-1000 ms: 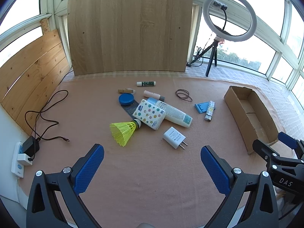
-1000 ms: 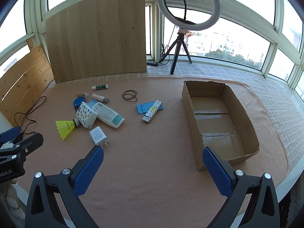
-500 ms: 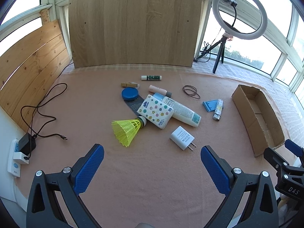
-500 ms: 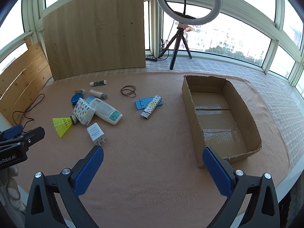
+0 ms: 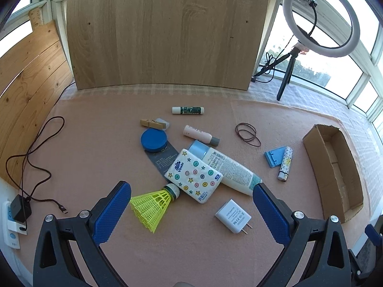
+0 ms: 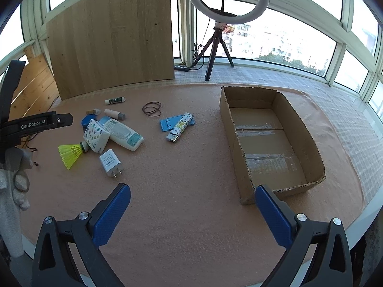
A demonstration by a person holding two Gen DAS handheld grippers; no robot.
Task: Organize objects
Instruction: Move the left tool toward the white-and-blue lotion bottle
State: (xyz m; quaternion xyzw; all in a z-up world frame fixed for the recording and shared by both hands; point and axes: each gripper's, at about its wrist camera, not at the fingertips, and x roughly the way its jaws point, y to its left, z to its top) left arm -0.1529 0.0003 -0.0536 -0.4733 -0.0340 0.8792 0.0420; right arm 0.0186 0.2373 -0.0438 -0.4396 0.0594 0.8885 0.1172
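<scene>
Small objects lie scattered on a pink cloth: a yellow shuttlecock (image 5: 153,203), a patterned tissue pack (image 5: 195,175), a white lotion bottle (image 5: 227,167), a white charger plug (image 5: 233,216), a blue round tin (image 5: 153,140), a glue stick (image 5: 188,110), hair ties (image 5: 247,134), a blue stand (image 5: 275,159) and a patterned lighter (image 5: 286,163). An empty cardboard box (image 6: 270,141) stands to the right. My left gripper (image 5: 191,211) hovers open just before the shuttlecock and plug. My right gripper (image 6: 192,212) is open over bare cloth near the box's front corner.
A wooden board (image 5: 167,31) leans at the back, and a ring light on a tripod (image 6: 219,24) stands behind the box. A black cable (image 5: 36,148) runs to a charger in a socket (image 5: 20,210) at the left. A gloved hand (image 6: 14,179) holds the left gripper.
My left gripper has moved forward and lower toward the pile, so the shuttlecock and plug now sit between its fingers' line. The right gripper has drifted slightly forward.
</scene>
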